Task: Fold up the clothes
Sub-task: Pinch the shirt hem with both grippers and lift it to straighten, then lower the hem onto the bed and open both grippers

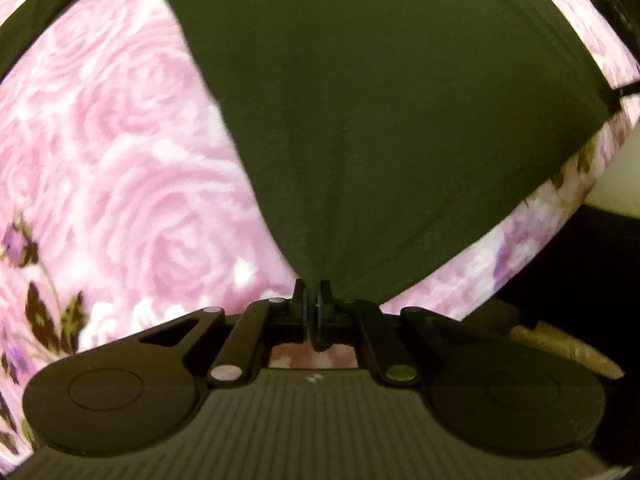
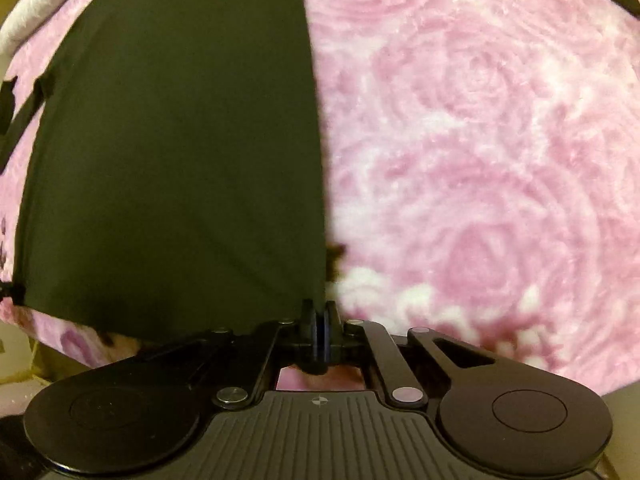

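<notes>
The dark garment (image 1: 360, 100) lies on a pink rose-print blanket (image 1: 120, 160). The left tool (image 1: 315, 296) pinches its corner. The right tool (image 2: 319, 314) is clamped on its edge.

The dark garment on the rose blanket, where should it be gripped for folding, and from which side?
Grip the dark garment at its two near corners, coming from the near edge, as the left gripper and right gripper do now. Both are shut on it, and it spreads flat away over the blanket.
</notes>
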A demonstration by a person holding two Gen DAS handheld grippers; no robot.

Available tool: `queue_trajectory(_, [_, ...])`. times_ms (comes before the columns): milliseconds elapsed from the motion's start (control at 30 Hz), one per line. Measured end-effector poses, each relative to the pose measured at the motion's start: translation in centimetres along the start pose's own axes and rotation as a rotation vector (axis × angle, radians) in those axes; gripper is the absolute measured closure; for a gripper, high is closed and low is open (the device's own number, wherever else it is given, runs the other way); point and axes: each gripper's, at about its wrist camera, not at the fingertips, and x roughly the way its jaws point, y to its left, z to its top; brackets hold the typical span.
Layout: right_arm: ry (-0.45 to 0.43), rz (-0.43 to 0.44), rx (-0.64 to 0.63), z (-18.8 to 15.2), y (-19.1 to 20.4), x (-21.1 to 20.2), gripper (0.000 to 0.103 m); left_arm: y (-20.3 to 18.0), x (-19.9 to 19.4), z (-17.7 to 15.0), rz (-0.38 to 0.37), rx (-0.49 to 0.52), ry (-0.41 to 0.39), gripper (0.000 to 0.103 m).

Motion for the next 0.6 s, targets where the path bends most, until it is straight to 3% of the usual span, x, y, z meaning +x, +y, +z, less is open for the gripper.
queue_trajectory(167, [0.108,-0.008,-0.05,0.4,-1.7,0.0,0.098,0.2,-0.2,0.9,0.007,-0.003,0.047,0.099])
queue_trajectory(233, [0.131,-0.07,-0.073,0.6,-2.2,-0.2,0.093,0.5,-0.6,1.2,0.027,-0.001,0.071,0.095])
queue_trajectory(333, [0.079,-0.136,-0.131,1.7,-2.3,-1.9,0.083,1.4,-1.9,1.5,0.065,-0.013,0.061,0.09])
queue_trajectory(433, [-0.022,-0.197,-0.191,3.8,-2.1,-3.8,0.062,3.1,-3.7,2.0,0.155,-0.028,0.017,0.086])
queue_trajectory(533, [-0.137,-0.201,-0.241,6.6,-1.8,-5.4,0.058,4.8,-5.5,2.5,0.245,-0.042,-0.027,0.072])
queue_trajectory(600, [-0.18,-0.153,-0.251,8.6,-1.0,-5.7,0.057,6.4,-6.7,2.7,0.313,-0.033,-0.062,0.072])
